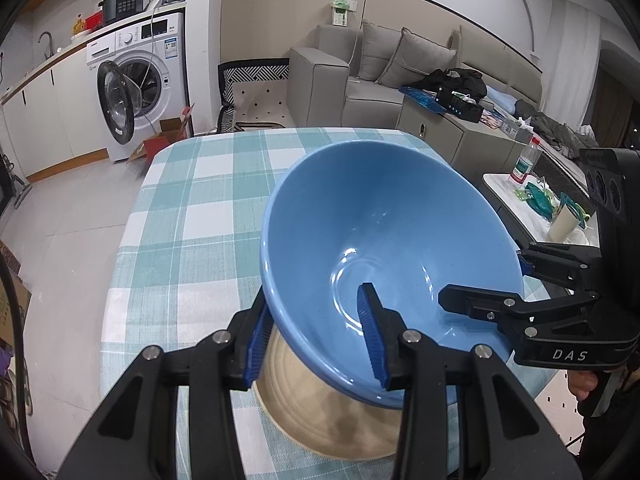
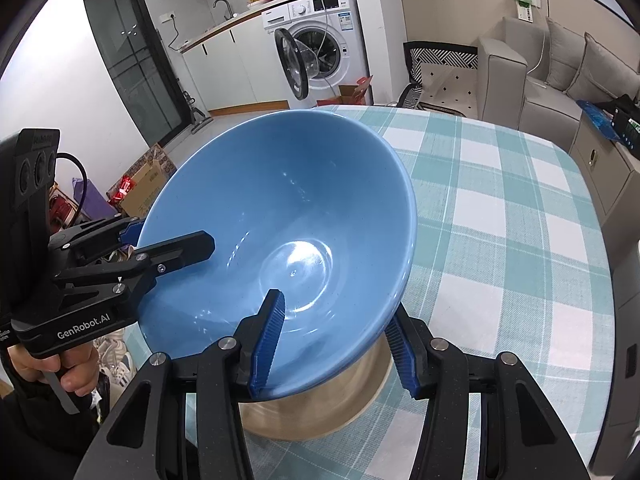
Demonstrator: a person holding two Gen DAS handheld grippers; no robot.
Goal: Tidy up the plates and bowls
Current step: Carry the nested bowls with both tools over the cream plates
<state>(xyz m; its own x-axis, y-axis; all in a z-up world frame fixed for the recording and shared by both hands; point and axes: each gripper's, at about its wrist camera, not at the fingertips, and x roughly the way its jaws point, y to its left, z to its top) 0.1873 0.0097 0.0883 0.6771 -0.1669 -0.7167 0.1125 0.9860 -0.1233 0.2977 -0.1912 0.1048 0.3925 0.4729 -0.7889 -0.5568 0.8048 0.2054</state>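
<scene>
Black left gripper (image 1: 316, 340) fingers pinch the glossy blue ceramic bowl's (image 1: 384, 240) near rim at frame centre, tilted over a beige plate (image 1: 332, 420) on the checked-cloth surface (image 1: 192, 220), while right gripper (image 2: 336, 344) fingers clamp the opposite rim.

blue bowl (image 1: 384, 216): glazed ceramic is suggested, glossy and smooth, with light reflections.
beige plate (image 1: 328, 420): a matt, faintly ridged surface is seen.
desk (image 1: 192, 216): covered by woven checked cloth, matt.
left tool (image 1: 318, 340): matt black plastic, ribbed blue pads, metal pins.
</scene>
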